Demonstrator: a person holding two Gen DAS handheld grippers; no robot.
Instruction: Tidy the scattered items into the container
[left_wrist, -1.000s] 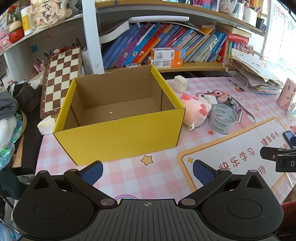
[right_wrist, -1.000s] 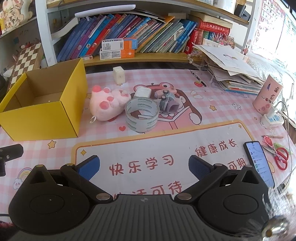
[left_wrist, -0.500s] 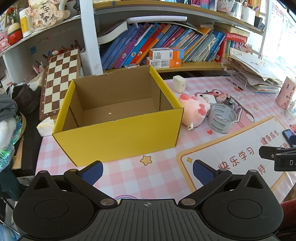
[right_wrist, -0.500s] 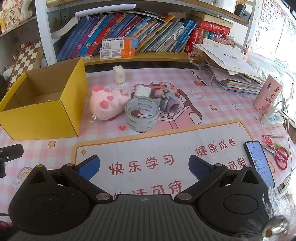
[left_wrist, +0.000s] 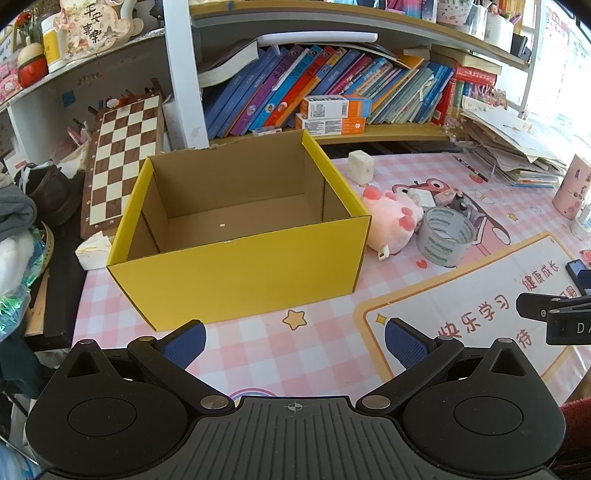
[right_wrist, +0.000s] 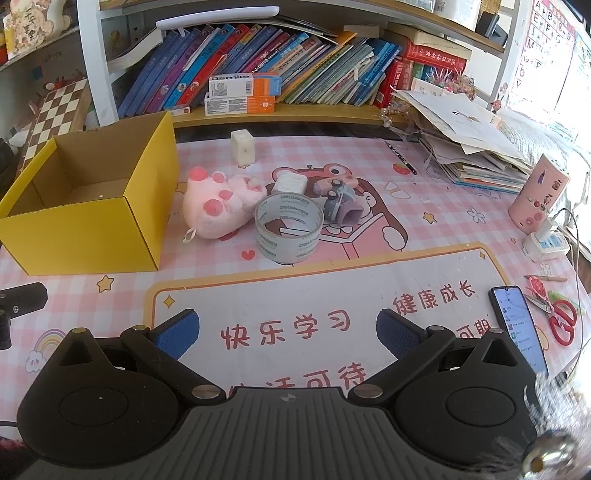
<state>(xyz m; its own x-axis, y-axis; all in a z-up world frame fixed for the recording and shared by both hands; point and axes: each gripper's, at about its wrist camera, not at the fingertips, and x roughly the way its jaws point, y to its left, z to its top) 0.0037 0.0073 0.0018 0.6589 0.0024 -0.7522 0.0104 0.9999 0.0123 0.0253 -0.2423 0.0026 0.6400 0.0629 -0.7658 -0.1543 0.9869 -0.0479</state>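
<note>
An empty yellow cardboard box (left_wrist: 240, 273) (right_wrist: 92, 236) stands open on the pink checked table. Right of it lie a pink plush paw (right_wrist: 218, 206) (left_wrist: 391, 221), a roll of clear tape (right_wrist: 288, 229) (left_wrist: 443, 236), a white case (right_wrist: 291, 182), a purple-grey toy (right_wrist: 341, 206) and a white cube (right_wrist: 242, 147) (left_wrist: 360, 167). My left gripper (left_wrist: 293, 341) is open and empty in front of the box. My right gripper (right_wrist: 286, 330) is open and empty over the printed mat, short of the tape roll.
A phone (right_wrist: 517, 325), red scissors (right_wrist: 557, 321) and a power strip (right_wrist: 546, 243) lie at the right edge. A pink cup (right_wrist: 537, 192) and a paper stack (right_wrist: 472, 147) stand at the back right. A bookshelf (right_wrist: 258, 74) runs behind. A chessboard (left_wrist: 122, 162) leans at the left.
The left gripper has drifted slightly, so the box sits a little further left in its view. The right gripper and the items have hardly moved.
</note>
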